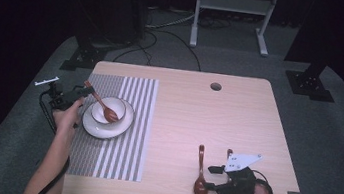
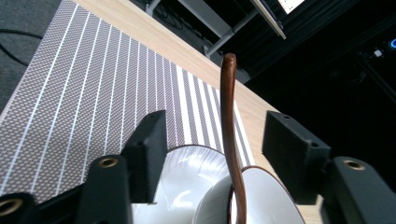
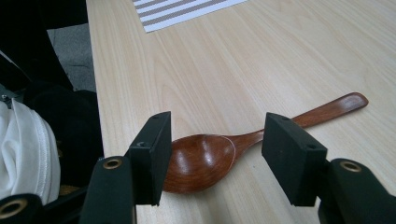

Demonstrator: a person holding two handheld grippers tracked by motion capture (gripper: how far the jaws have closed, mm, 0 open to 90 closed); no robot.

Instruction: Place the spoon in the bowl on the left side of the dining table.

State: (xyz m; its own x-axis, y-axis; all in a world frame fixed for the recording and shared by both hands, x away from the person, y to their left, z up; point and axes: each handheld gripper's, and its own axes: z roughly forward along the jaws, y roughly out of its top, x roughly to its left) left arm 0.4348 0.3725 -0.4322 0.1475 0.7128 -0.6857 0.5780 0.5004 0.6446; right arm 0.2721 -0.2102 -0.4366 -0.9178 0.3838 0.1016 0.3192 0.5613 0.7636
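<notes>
Spoons are the objects in hand, two brown wooden ones, one at each gripper. At the left gripper (image 1: pixel 77 93), the jaws stand spread with clear gaps on both sides of the spoon handle (image 2: pixel 229 116) that rises between them; neither pad presses on it, so the grip is released. That left spoon (image 1: pixel 102 105) rests with its bowl end inside the small white bowl (image 1: pixel 114 104) and leans on the rim, its handle slanting up and away toward the far left corner of the striped placemat (image 1: pixel 116 160), toward the gripper. The bowl sits on a white plate (image 1: pixel 123 125), and the plate lies on the placemat on the left part of the wooden table (image 1: pixel 198 115).

At the right gripper (image 1: pixel 213 179), near the table's front edge, the jaws are likewise spread, straddling the second spoon (image 3: pixel 205 158) without touching it. In the right gripper view, one pad stands just beside the rounded tip of the scoop and the other beside the neck where scoop meets handle. This spoon lies flat on the bare tabletop, hollow side up. In the high view its long axis runs nearly straight from front to back, with the scoop at the near end and the handle pointing away toward the far edge of the table. The two spoons lie well apart.
</notes>
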